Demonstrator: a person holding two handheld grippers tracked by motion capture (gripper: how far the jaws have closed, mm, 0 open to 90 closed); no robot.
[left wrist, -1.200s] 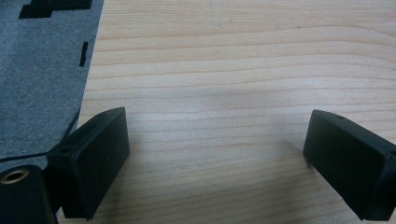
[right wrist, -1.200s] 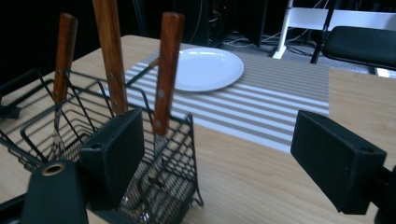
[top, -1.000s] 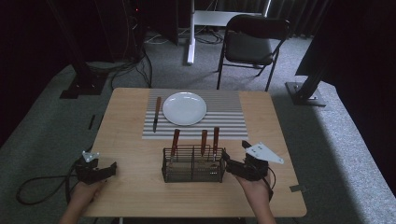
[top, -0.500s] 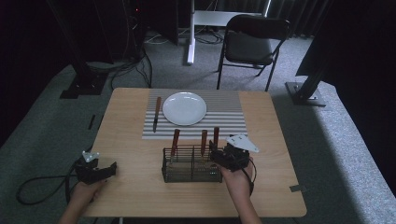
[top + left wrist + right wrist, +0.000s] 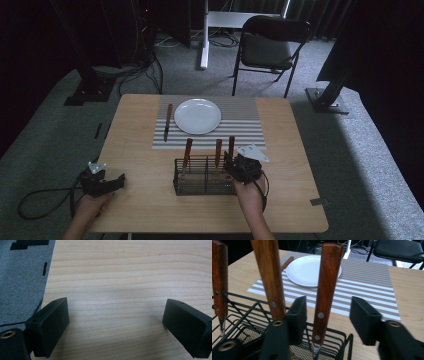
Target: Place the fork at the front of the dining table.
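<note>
Presently on the wooden table [image 5: 150, 150]: one black wire cutlery basket [image 5: 204, 176] near the front edge, three wooden-handled utensils standing in it. The right gripper [image 5: 325, 312] brackets the rightmost wooden handle [image 5: 327, 287]; its jaws have just been closing but the pads stand clear, nothing gripped yet. The left gripper [image 5: 115, 322] rests spread wide over bare wood at the front left. Behind: striped placemat [image 5: 240, 120], white plate [image 5: 197, 116], knife [image 5: 168, 121] just beside the plate.

No readable text, label, brand or number anywhere.
</note>
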